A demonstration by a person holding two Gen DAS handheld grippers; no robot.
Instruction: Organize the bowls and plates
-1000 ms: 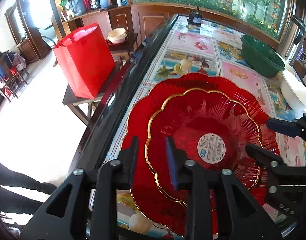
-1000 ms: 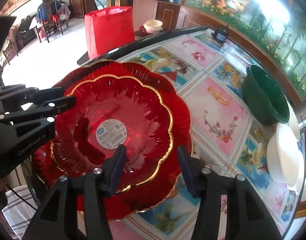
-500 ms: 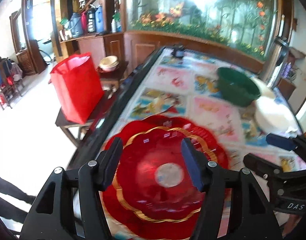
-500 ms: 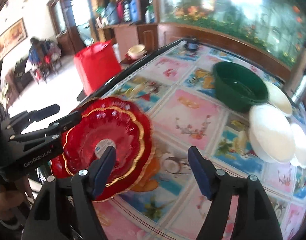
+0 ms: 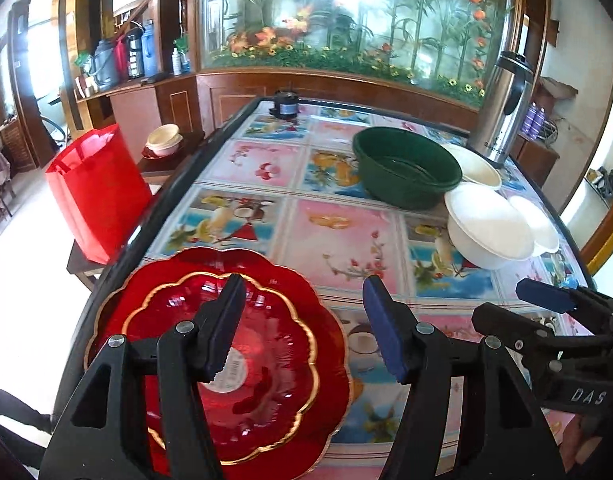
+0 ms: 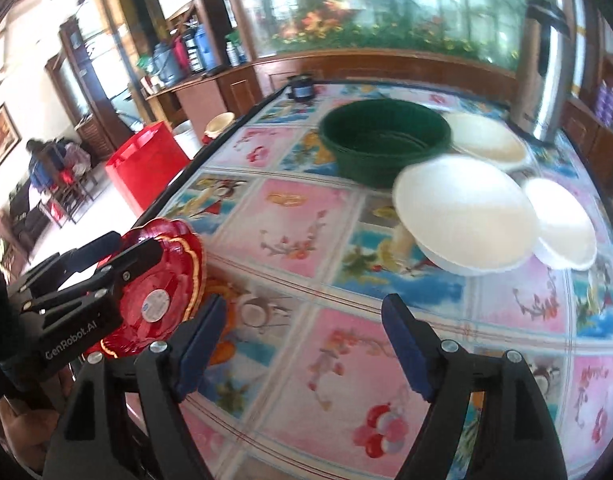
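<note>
Your left gripper point(image 5: 302, 324) is released and empty, because the red plates point(image 5: 266, 320) already sit nested at the near left table edge. Your right gripper point(image 6: 302, 340) is opening, nothing inside, facing the white bowls point(image 6: 462, 216) far right

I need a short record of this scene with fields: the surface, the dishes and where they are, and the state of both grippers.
surface: table with a fruit-and-flower patterned cover
red dishes: smaller red plate nested in larger red plate, near left edge
green basin: far side, upright
white bowls: large white bowl beside the basin, small white bowl touching it, third white bowl behind
left gripper: jaws open, nothing held
right gripper: jaws opening, nothing between them
</note>
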